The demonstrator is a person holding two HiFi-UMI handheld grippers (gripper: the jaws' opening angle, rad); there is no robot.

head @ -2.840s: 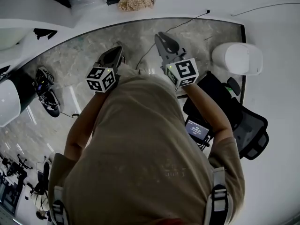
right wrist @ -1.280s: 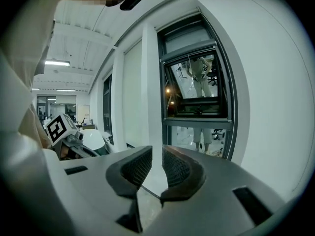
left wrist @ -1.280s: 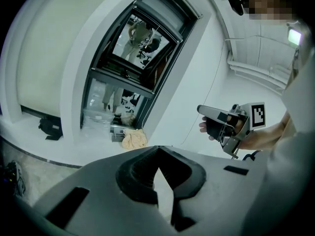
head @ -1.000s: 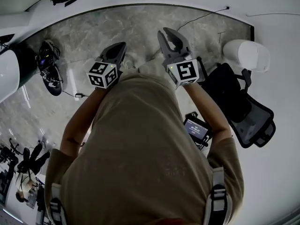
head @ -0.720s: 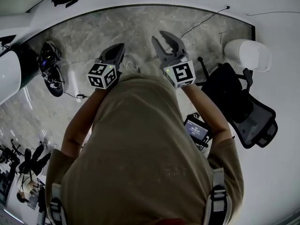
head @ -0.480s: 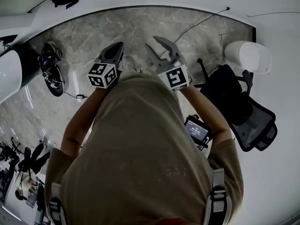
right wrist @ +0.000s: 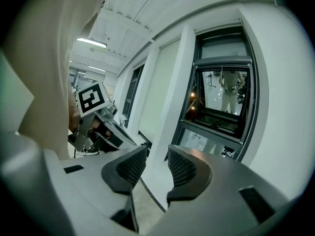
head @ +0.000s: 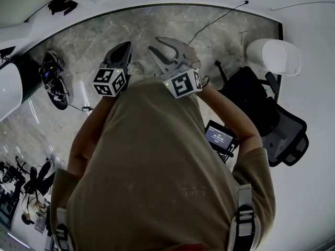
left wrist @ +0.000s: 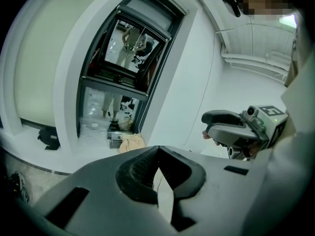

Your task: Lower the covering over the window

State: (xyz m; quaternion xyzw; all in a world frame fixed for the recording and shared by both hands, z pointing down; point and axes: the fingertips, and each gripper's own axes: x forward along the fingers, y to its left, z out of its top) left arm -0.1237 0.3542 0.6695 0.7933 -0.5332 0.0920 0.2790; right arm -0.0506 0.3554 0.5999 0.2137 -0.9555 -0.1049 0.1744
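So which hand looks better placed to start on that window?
Probably the right. The right tongs have just been opening and stand apart, empty, pointing toward the window; the left tongs are shut and would have to open first.

A beige short-sleeved shirt (head: 157, 166), with grey buckled straps (head: 245, 218) at both shoulders. The left gripper (head: 124, 46) and right gripper (head: 154, 44) are dark grey with ribbed pads, each bearing a white cube (head: 110, 81) with black square markers.

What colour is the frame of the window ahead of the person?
The metal window frame is black; it shows best in the right gripper view.
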